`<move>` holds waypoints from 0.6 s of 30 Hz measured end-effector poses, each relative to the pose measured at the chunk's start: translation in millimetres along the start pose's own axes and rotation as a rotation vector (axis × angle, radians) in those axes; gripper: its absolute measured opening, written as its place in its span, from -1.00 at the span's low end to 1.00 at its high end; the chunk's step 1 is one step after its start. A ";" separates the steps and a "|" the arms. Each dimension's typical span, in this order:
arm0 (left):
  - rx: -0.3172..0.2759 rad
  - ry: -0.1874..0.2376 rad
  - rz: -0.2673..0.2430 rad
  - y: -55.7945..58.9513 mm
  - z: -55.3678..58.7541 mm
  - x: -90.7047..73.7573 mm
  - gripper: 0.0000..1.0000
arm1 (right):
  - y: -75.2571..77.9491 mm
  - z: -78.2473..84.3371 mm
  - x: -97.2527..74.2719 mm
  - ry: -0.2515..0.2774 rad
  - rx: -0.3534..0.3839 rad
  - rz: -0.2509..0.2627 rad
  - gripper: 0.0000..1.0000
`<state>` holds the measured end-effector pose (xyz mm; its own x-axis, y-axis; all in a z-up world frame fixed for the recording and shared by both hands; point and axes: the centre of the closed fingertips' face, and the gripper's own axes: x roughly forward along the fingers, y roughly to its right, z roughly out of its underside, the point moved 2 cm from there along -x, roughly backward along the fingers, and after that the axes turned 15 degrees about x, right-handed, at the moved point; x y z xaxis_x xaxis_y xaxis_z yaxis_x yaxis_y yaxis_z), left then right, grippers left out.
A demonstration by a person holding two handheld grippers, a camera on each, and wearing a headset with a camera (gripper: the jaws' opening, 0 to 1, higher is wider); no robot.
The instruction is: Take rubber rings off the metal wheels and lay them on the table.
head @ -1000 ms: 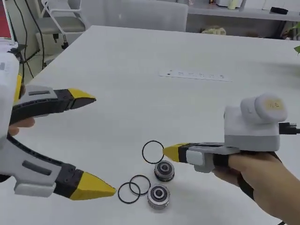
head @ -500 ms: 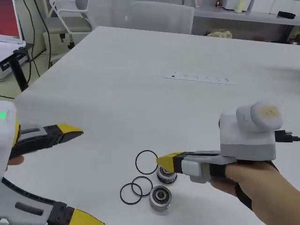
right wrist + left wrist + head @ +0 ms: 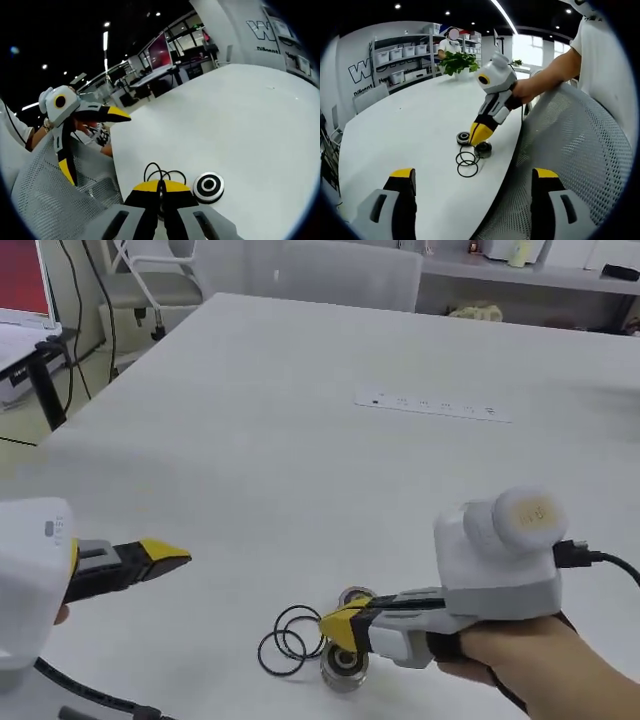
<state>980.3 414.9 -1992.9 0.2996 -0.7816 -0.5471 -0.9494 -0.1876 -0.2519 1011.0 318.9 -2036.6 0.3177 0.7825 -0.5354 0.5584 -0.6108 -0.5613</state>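
My right gripper [image 3: 335,626] is low over the table, shut on a thin black rubber ring [image 3: 300,621] at its yellow tips. That ring overlaps two more rings [image 3: 277,649] lying flat to the left. Two metal wheels sit by the tips, one behind them [image 3: 356,596] and one in front [image 3: 343,668]. In the right gripper view one wheel [image 3: 208,186] lies right of the shut tips [image 3: 161,186]; ring loops [image 3: 163,174] show just beyond them. My left gripper [image 3: 473,173] is open and held back, off the table edge, with the rings [image 3: 466,163] ahead of it.
A white power strip [image 3: 432,406] lies far across the white table [image 3: 300,440]. Chairs and shelves stand beyond the far edge. A mesh chair back [image 3: 570,140] is close to my left gripper. A potted plant [image 3: 457,62] stands at the table's far end.
The right gripper has carried the ring from above the wheels down-left onto the other two rings. The left gripper has drawn back toward the table edge. The head camera has shifted.
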 end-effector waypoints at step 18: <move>-0.011 -0.001 -0.008 -0.3 0.2 -0.3 0.72 | 6.6 9.8 11.6 -0.030 -0.178 0.049 -1.00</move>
<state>980.5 415.3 -1992.9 0.3069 -0.7797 -0.5459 -0.9481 -0.2002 -0.2470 1010.8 322.8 -2052.6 0.3267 0.7466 -0.5795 0.6704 -0.6152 -0.4147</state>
